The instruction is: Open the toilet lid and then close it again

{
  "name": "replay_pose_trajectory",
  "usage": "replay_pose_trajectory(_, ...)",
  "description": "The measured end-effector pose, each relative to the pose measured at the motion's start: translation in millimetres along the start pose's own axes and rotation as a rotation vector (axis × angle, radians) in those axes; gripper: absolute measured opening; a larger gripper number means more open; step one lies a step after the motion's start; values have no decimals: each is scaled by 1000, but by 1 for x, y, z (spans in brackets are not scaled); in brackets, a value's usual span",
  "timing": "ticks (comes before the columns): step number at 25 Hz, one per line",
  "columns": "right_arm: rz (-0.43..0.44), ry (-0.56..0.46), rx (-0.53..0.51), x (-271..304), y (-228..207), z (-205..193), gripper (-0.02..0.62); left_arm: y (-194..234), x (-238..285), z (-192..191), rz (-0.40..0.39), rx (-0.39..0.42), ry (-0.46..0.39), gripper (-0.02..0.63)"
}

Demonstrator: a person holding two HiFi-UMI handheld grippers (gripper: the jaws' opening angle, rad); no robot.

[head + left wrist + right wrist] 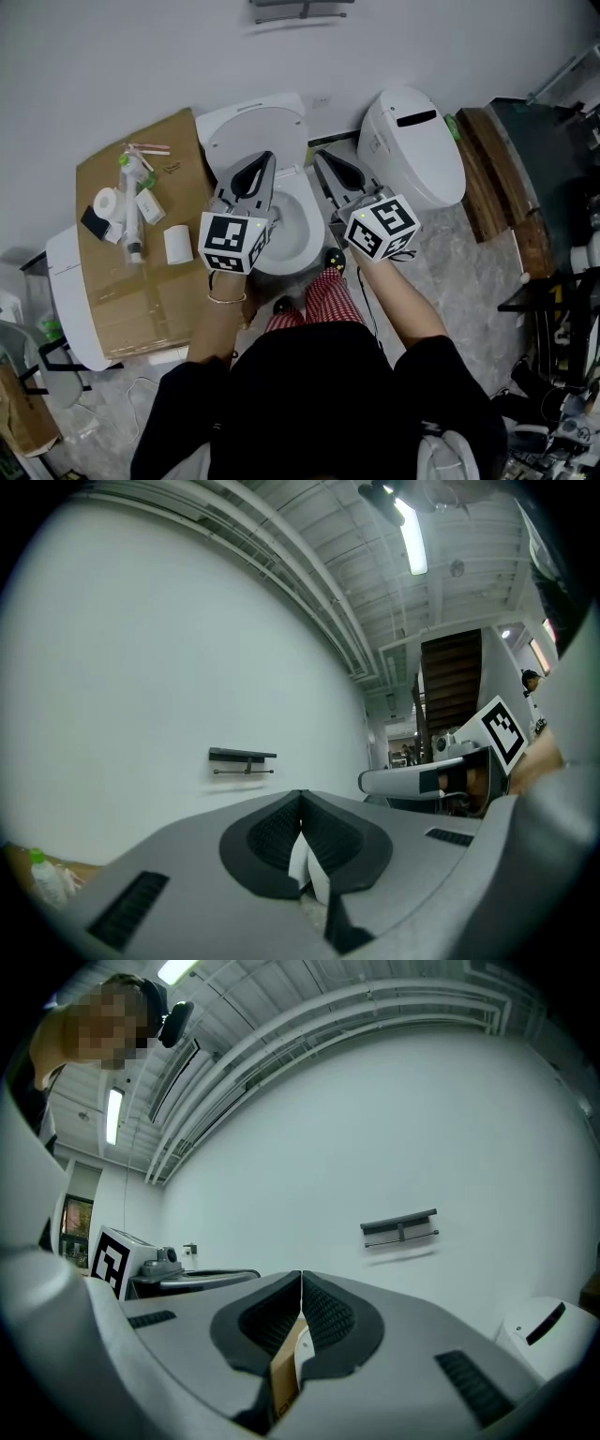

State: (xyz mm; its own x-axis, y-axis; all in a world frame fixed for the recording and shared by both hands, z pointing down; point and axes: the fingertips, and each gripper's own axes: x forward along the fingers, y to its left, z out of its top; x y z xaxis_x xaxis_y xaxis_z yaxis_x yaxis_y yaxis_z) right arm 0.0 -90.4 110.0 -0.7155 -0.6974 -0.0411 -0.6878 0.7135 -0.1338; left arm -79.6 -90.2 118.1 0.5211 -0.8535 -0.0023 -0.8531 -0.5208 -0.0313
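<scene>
In the head view the toilet lid [251,131] stands raised against the wall, at 12 o'clock from the open bowl [298,225]. Both grippers hover over the bowl: the left gripper [261,164] at 10 o'clock and the right gripper [328,161] at 2 o'clock. Each is clenched on nothing. A second toilet [412,141] sits at 3 o'clock.

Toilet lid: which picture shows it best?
Head view: it looks down on the toilet lid, tipped up open behind the bowl. Both gripper views face the wall; only a white sliver shows, too little to tell.
</scene>
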Motion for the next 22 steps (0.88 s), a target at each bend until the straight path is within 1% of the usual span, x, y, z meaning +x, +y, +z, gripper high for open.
replay_pose_trajectory(3,-5,-2,-2,0,-4,0,20,3,-2,3,5,-11,-18,3)
replay_pose_trajectory(13,18,9,10,1,-31,-1,20,6,18,-7,51,-18,5,3)
replay_pose_trajectory(15,35,12,14,4,-38,-2,20,5,24,-10,63,-21,8,3)
replay_pose_trajectory(19,106,19,-7,8,-44,-5,20,4,30,-18,97,-19,33,3)
replay_pose_trajectory(22,130,29,0,11,-52,-12,20,11,32,-25,132,-22,51,3)
